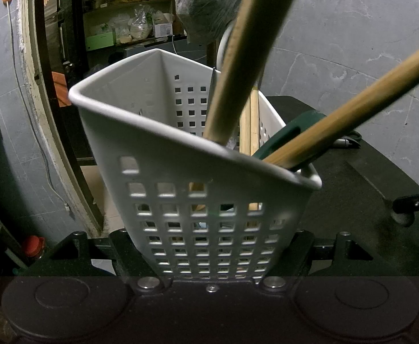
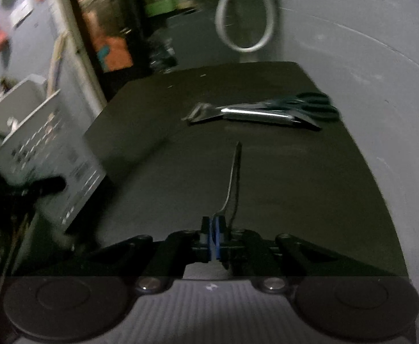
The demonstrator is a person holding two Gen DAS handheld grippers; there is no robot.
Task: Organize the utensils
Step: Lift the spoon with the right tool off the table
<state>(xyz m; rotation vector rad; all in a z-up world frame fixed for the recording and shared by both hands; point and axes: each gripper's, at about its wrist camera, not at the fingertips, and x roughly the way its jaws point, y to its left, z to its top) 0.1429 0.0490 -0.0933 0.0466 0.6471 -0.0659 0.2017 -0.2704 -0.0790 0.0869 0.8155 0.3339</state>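
The left gripper is gripping the white plastic perforated utensil basket, its jaws standing wide against the basket's lower walls and holding it tilted above the dark bench. Inside the basket, two long wooden handles are leaning out over the rim, beside a dark green flat handle and a pale wooden stick standing upright at the back. The right gripper is holding its jaws closed tight on a thin metal utensil, which is sticking forward over the bench; its blue pads are pressing together around its near end. Farther along the bench, dark-handled scissors and a steel peeler-like tool are lying side by side.
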